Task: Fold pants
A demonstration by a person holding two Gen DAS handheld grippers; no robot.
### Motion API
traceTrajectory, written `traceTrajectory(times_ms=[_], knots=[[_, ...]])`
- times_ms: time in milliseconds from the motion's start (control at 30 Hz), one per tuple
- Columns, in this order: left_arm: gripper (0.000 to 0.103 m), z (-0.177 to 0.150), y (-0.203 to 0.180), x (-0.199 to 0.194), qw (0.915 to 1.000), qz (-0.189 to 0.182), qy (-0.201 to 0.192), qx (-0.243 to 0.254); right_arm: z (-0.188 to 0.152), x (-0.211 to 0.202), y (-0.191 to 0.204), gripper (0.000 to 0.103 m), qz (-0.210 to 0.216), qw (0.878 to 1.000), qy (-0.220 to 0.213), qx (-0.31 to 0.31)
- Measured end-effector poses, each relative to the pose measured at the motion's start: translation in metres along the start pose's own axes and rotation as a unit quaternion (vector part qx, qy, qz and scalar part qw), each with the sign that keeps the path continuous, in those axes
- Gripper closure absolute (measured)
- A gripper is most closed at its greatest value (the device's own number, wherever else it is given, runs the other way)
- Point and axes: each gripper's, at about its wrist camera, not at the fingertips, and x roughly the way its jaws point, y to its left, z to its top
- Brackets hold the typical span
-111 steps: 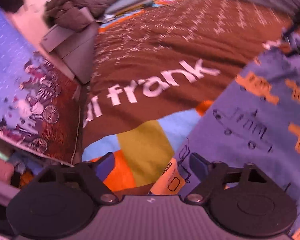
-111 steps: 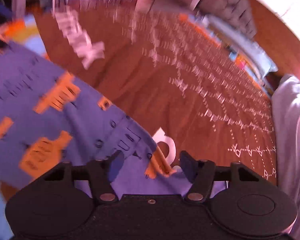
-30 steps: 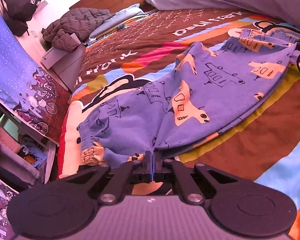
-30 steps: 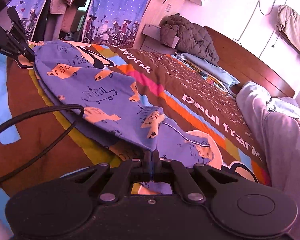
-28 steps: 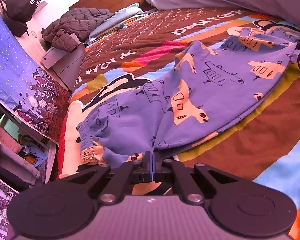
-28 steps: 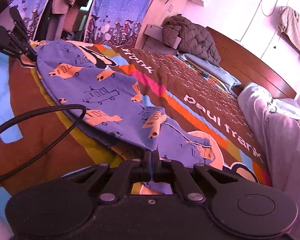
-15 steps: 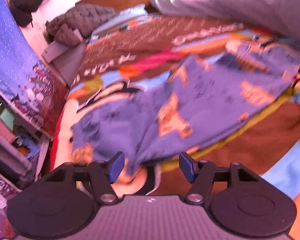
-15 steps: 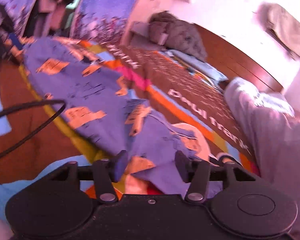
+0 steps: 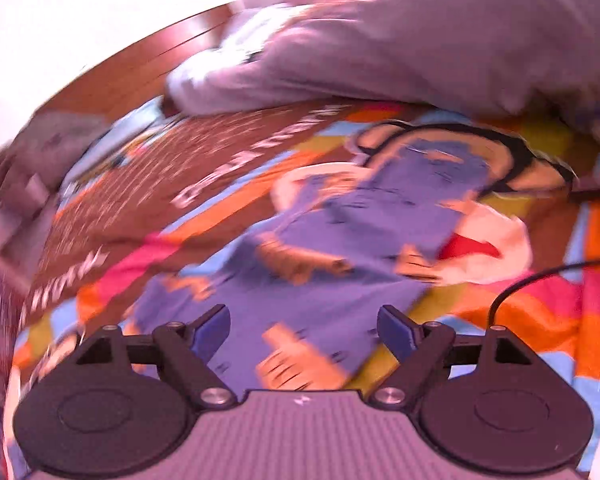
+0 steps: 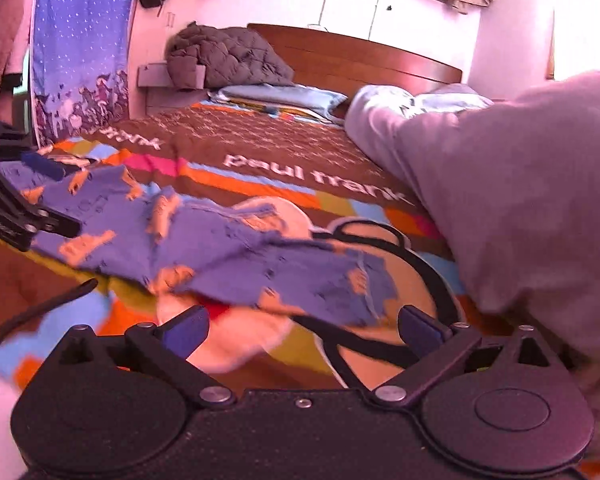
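Observation:
The blue pants with orange vehicle prints lie spread along the colourful bedspread; in the right wrist view they stretch from left to lower centre. My left gripper is open and empty above the near part of the pants; it also shows at the left edge of the right wrist view. My right gripper is open and empty, just short of the pants' near end. The left wrist view is blurred.
A bunched grey duvet fills the right side of the bed. A dark quilted jacket sits by the wooden headboard. A black cable crosses the bedspread at the right. A blue patterned curtain hangs at left.
Both grippers were shut on the pants' edge a second ago; both have opened, let go and pulled back. The pants now lie loose on the bedspread.

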Motion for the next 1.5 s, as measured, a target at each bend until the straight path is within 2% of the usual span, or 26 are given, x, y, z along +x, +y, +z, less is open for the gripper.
traceTrajectory(times_ms=[100,200,233,300,367,433,533,600,633,667,700,733,800,933,1000,1100,1133,1200,1300,1367,1400,1433,1467,1500], knots=[[0.022,-0.002,-0.029,0.011,0.9964,0.003,-0.001,0.085,-0.015,-0.026,-0.012,0.002,-0.026,0.999,-0.012,-0.018],[0.028,-0.002,-0.044,0.020,0.9930,0.011,0.004,0.118,-0.030,-0.051,-0.025,0.002,-0.048,0.998,-0.018,-0.035],[0.034,-0.002,-0.048,0.022,0.9923,0.018,0.004,0.123,-0.033,-0.057,-0.028,0.002,-0.056,0.998,-0.019,-0.037],[0.054,-0.001,-0.055,0.027,0.9909,0.034,0.006,0.130,-0.038,-0.066,-0.033,0.002,-0.066,0.997,-0.020,-0.036],[0.096,-0.003,-0.058,0.028,0.9909,0.042,0.007,0.127,-0.037,-0.069,-0.037,0.002,-0.066,0.997,-0.028,-0.027],[0.099,-0.002,-0.055,0.028,0.9944,0.041,0.006,0.098,-0.033,-0.067,-0.036,0.004,-0.052,0.998,-0.032,-0.021],[0.100,0.000,-0.035,0.024,0.9997,0.016,0.012,-0.013,-0.017,-0.049,-0.027,0.017,-0.011,0.999,-0.036,-0.027],[0.101,-0.003,-0.020,0.027,0.9955,-0.002,0.022,-0.092,-0.002,-0.032,-0.015,0.031,0.011,0.998,-0.038,-0.046],[0.101,-0.007,-0.015,0.028,0.9921,-0.011,0.024,-0.123,0.009,-0.019,-0.007,0.035,0.028,0.997,-0.038,-0.059],[0.101,-0.010,-0.012,0.029,0.9893,-0.018,0.024,-0.142,0.019,-0.008,-0.001,0.045,0.042,0.996,-0.035,-0.069],[0.101,-0.013,-0.010,0.030,0.9883,-0.021,0.026,-0.149,0.029,0.005,0.006,0.054,0.054,0.995,-0.030,-0.077],[0.101,-0.015,-0.010,0.031,0.9876,-0.023,0.029,-0.153,0.043,0.022,0.015,0.056,0.070,0.994,-0.023,-0.086],[0.101,-0.017,-0.004,0.033,0.9853,-0.025,0.033,-0.166,0.066,0.056,0.031,0.056,0.101,0.990,0.002,-0.102],[0.100,-0.023,0.010,0.040,0.9749,-0.045,0.047,-0.213,0.106,0.120,0.071,0.057,0.120,0.983,0.033,-0.134],[0.099,-0.025,0.014,0.040,0.9709,-0.052,0.046,-0.229,0.124,0.150,0.081,0.064,0.148,0.982,0.058,-0.106],[0.099,-0.027,0.017,0.041,0.9688,-0.056,0.047,-0.237,0.146,0.201,0.083,0.065,0.184,0.975,0.124,-0.021],[0.099,-0.028,0.017,0.041,0.9683,-0.057,0.047,-0.238,0.151,0.218,0.083,0.065,0.189,0.970,0.155,0.010],[0.099,-0.029,0.019,0.041,0.9670,-0.060,0.047,-0.243,0.156,0.236,0.081,0.063,0.186,0.965,0.179,0.050],[0.098,-0.030,0.021,0.041,0.9649,-0.064,0.049,-0.250,0.159,0.252,0.084,0.061,0.184,0.959,0.204,0.072],[0.098,-0.031,0.022,0.041,0.9641,-0.064,0.050,-0.253,0.160,0.261,0.092,0.052,0.181,0.955,0.222,0.072],[0.098,-0.031,0.022,0.041,0.9643,-0.064,0.050,-0.252,0.158,0.263,0.094,0.052,0.179,0.954,0.230,0.072],[0.098,-0.030,0.023,0.043,0.9645,-0.063,0.050,-0.252,0.156,0.265,0.097,0.055,0.173,0.953,0.238,0.069],[0.098,-0.030,0.023,0.042,0.9648,-0.062,0.050,-0.250,0.156,0.268,0.099,0.064,0.166,0.955,0.237,0.066],[0.098,-0.030,0.022,0.042,0.9652,-0.061,0.051,-0.249,0.156,0.267,0.101,0.081,0.159,0.957,0.232,0.065]])
